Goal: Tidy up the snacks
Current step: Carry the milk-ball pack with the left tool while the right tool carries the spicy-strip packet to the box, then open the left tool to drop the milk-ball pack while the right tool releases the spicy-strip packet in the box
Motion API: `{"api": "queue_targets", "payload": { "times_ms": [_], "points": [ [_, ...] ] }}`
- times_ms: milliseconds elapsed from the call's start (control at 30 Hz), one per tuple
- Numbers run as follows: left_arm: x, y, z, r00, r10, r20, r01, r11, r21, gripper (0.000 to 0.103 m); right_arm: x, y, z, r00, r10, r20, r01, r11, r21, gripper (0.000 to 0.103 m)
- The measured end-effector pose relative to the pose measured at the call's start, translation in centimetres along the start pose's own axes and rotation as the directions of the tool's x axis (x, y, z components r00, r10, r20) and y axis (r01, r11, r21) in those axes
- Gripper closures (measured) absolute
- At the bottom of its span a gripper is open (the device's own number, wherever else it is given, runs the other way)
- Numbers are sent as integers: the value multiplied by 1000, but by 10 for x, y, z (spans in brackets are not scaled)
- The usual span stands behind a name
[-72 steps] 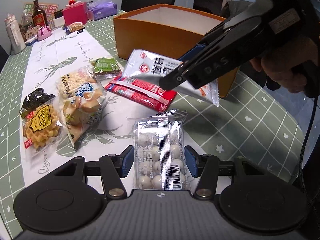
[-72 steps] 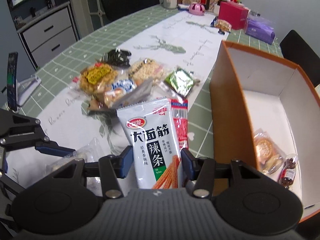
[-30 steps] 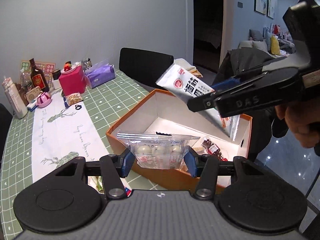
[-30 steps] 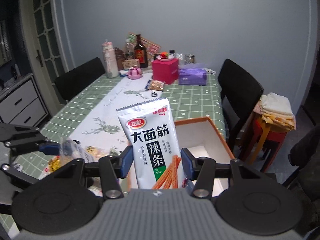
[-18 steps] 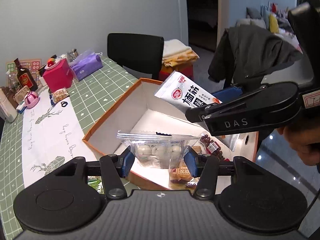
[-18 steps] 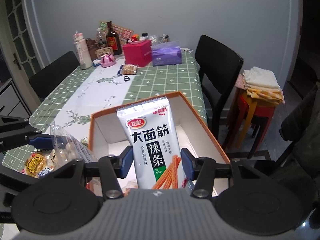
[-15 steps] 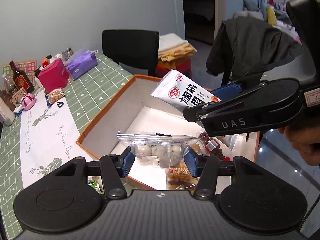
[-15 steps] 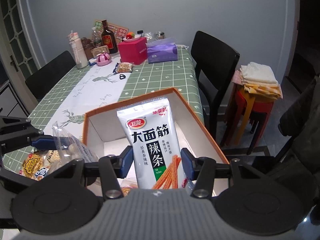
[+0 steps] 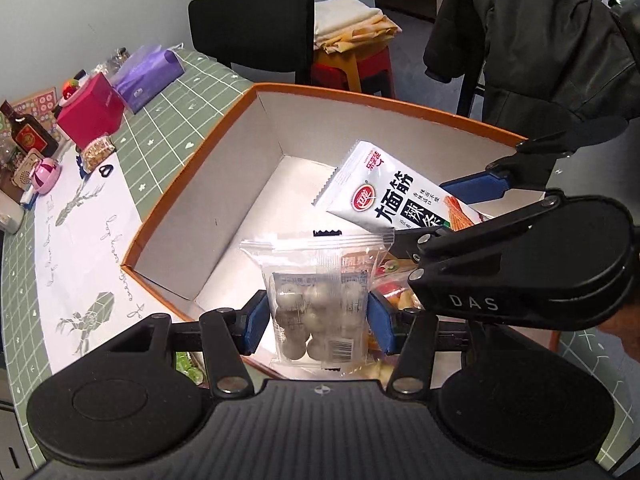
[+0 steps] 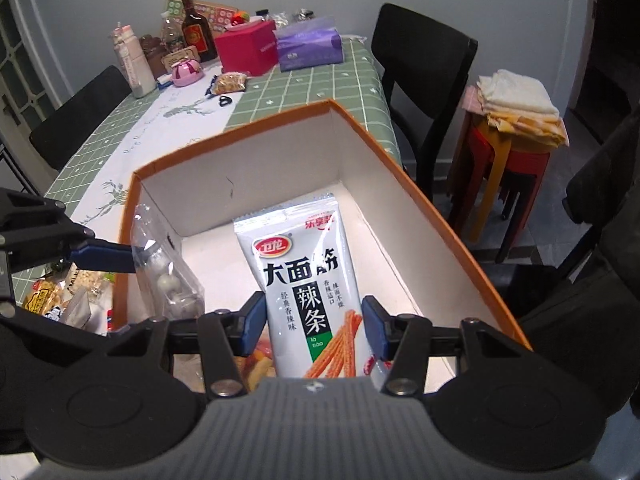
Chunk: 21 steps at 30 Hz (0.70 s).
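My left gripper (image 9: 318, 322) is shut on a clear bag of white balls (image 9: 320, 300) and holds it over the near end of the orange box (image 9: 192, 168). My right gripper (image 10: 314, 326) is shut on a white spicy-strip packet (image 10: 304, 280) and holds it tilted down inside the same box (image 10: 432, 204). The packet (image 9: 396, 200) and the right gripper also show in the left wrist view, just right of the bag. The bag (image 10: 168, 272) shows at the box's left wall in the right wrist view. Other snacks lie in the box under both grippers, mostly hidden.
Several snack packs (image 10: 60, 292) lie on the table left of the box. A red box (image 10: 246, 48), purple tissue pack (image 10: 310, 48), bottles (image 10: 198, 32) and a small snack (image 10: 230, 82) stand at the far end. Black chairs (image 10: 424, 76) and a red stool (image 10: 508, 160) stand beyond.
Both grippers lifted their snacks off the table, carried them over the orange box, and have lowered into it, tilting downward over the last half second.
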<state>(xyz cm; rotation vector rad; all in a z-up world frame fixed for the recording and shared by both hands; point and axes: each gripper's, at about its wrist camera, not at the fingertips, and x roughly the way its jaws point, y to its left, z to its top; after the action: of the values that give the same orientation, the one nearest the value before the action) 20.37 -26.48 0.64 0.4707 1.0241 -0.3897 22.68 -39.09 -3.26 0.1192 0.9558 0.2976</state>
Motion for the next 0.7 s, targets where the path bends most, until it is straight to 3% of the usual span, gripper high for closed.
{"api": "queue_targets", "payload": {
  "times_ms": [167, 300, 700],
  "points": [
    [12, 0, 0, 1000, -7, -7, 7, 1000, -8, 42, 12, -12, -2, 1000, 23, -16, -22, 997, 74, 53],
    [23, -5, -2, 999, 51, -10, -50, 999, 12, 47, 19, -17, -3, 999, 39, -11, -37, 991, 131, 52],
    [16, -2, -4, 1000, 28, 15, -28, 1000, -6, 35, 18, -19, -3, 1000, 8, -5, -7, 988, 157, 48]
  ]
}}
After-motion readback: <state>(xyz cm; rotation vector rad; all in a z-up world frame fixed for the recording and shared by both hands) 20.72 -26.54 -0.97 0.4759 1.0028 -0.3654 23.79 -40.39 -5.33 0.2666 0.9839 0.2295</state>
